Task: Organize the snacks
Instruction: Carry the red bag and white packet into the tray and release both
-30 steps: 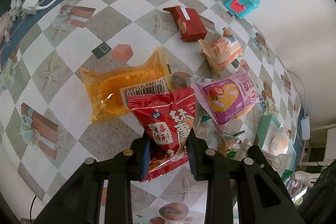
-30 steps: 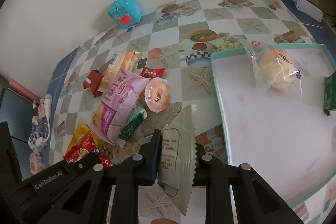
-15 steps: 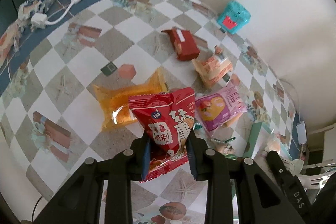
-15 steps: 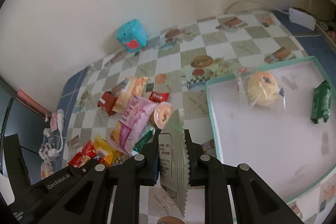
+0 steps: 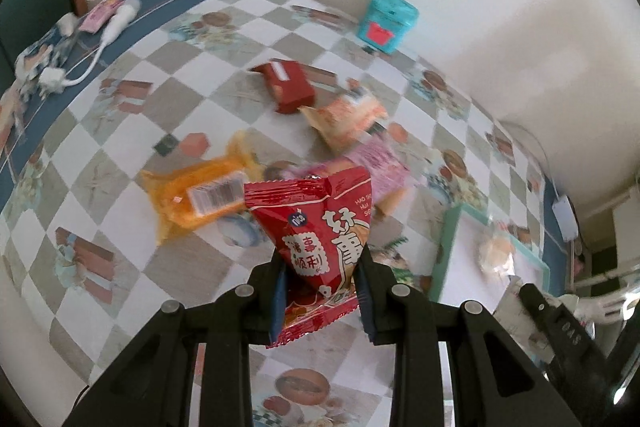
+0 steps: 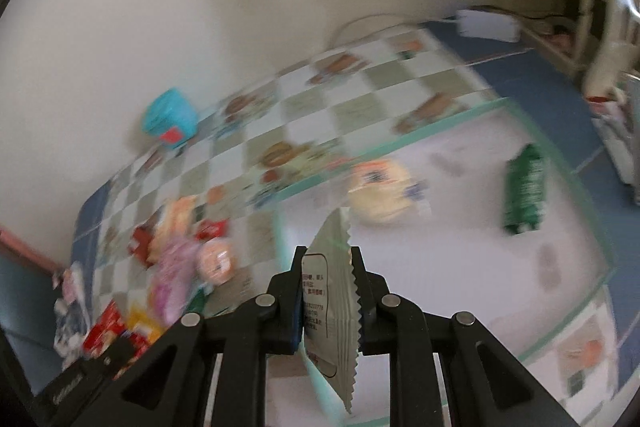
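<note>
A: Left gripper [image 5: 322, 291] clamped on the red snack bag [image 5: 316, 239], pinched low with most of the bag sticking up past the pads. Right gripper [image 6: 328, 291] squeezed on the pale green sachet [image 6: 330, 291], gripped edge-on, serrated seam hanging below the jaws. Both off the table.

B: Tray [image 6: 440, 125] sitting at about 2 o'clock from the sachet, already holding a wrapped bun [image 6: 378, 193] and a green packet [image 6: 524, 183]. Rest of the pile, orange pack [image 5: 200, 193], pink pack [image 5: 378, 159], red box [image 5: 290, 87], out at 10 to 12 o'clock from the red bag.

A: Biggest worry: slick foil sliding out of the left pads mid-carry. Shallow pinch, puffy top-heavy bag.

B: Same for the sachet, probably. Thin and floppy, so could twist or catch its tail on the tray rim going over.

A: Also letting go right above the bun. Could land on top, messy stack.

B: Plus two grippers heading for one tray. Possible bump if crowding the same corner. Lots of blur in the right view, so hard to judge clearance.
</note>
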A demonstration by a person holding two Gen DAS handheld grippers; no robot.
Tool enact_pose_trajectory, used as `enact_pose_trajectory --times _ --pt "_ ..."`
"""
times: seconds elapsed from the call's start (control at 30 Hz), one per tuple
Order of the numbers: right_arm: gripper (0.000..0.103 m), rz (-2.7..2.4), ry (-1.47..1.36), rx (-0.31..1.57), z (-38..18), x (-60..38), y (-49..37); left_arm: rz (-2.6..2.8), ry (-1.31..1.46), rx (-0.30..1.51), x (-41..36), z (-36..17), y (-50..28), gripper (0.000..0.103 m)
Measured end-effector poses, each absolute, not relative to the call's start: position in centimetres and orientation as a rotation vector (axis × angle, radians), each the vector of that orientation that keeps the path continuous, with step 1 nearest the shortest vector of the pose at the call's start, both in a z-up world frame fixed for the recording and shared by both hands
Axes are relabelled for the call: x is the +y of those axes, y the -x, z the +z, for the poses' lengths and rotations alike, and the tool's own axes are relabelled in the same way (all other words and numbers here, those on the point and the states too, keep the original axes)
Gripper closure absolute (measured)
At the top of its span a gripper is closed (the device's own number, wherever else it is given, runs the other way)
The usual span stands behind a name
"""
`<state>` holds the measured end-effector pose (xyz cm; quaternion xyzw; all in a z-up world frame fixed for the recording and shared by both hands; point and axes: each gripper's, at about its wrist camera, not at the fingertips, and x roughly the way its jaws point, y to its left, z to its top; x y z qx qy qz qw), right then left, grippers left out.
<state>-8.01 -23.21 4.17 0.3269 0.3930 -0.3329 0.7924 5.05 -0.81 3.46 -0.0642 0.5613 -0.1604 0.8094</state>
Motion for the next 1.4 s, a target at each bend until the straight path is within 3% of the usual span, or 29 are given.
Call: enact_pose_trajectory --times 0.6,0.97,1.03,1.1,1.2,1.3,1.37,1.4 --pt "0.083 -1.028 -0.887 0.798 3.0 -32.5 18.4 -0.653 -0.156 1.241 -14.8 1.5 4.4 0.072" --pt "0.081 -1.055 -0.932 0.894 0.5 -33.2 18.6 -0.695 -0.26 1.219 -18.4 -0.6 6.1 0.071" --pt "0.08 -1.057 -0.937 0.908 0.2 -33.3 18.5 -0.698 -0.253 1.223 -18.5 -0.7 5.9 0.067" --pt "0.08 -1.061 -0.943 0.91 0.0 -33.3 18.6 -0.703 -0.239 1.228 -18.5 -0.7 5.7 0.046" --pt "0.08 -1.064 -0.947 0.911 0.0 -33.2 18.7 -0.698 -0.244 1.216 -18.4 -0.4 5.6 0.043" --pt "0.068 -1.066 -0.953 0.913 -0.1 -33.2 18.6 -0.691 -0.242 1.201 -18.3 -0.1 5.4 0.04" --pt "0.034 -1.071 -0.958 0.908 -0.3 -33.2 18.6 -0.688 -0.233 1.203 -18.1 0.0 5.2 0.033" --pt "0.027 -1.073 -0.959 0.905 -0.3 -33.2 18.7 -0.685 -0.228 1.205 -18.0 0.0 5.1 0.032"
